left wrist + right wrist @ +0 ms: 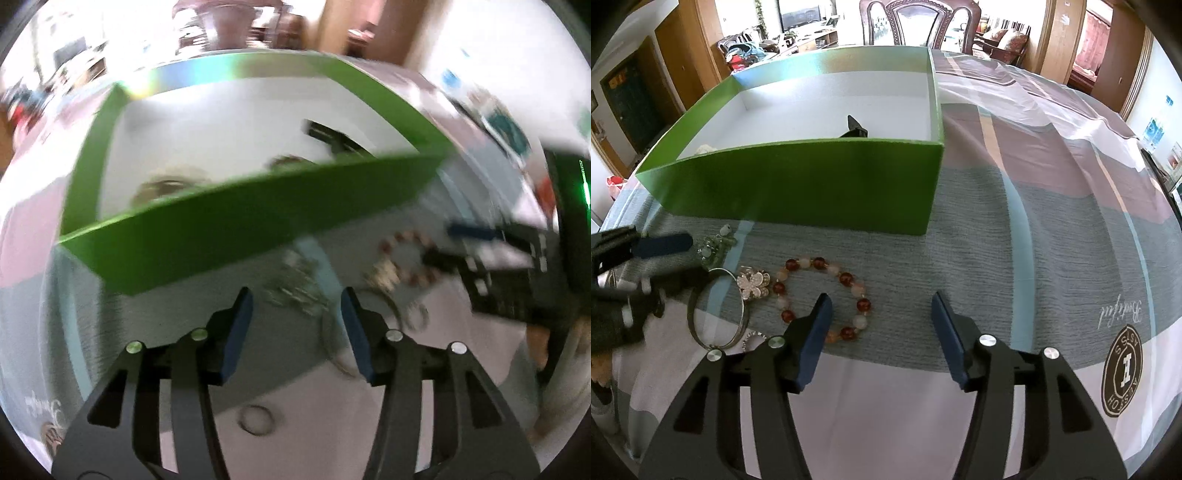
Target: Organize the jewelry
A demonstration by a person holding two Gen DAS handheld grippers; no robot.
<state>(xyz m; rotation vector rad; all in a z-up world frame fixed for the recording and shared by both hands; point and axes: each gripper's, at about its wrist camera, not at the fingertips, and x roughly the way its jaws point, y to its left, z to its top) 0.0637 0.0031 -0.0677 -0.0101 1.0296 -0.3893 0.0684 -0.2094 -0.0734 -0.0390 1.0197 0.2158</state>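
A green box [812,184] with a white inside stands on the table; a black clip [855,129] and a pale item [705,148] lie in it. In front lie a red-and-white bead bracelet [823,295], a flower brooch [753,282], a silver bangle [716,310] and a greenish bead cluster [714,247]. My right gripper [881,308] is open and empty, just right of the bracelet. My left gripper [295,306] is open and empty, over the bead cluster [295,284]; it also shows in the right wrist view [665,258]. The left wrist view is blurred; the box [221,229] and bracelet [406,254] show.
A striped cloth [1052,221] covers the table, with a round logo [1121,373] at the right. A small ring [256,419] lies near my left gripper. A carved chair [919,22] stands behind the table.
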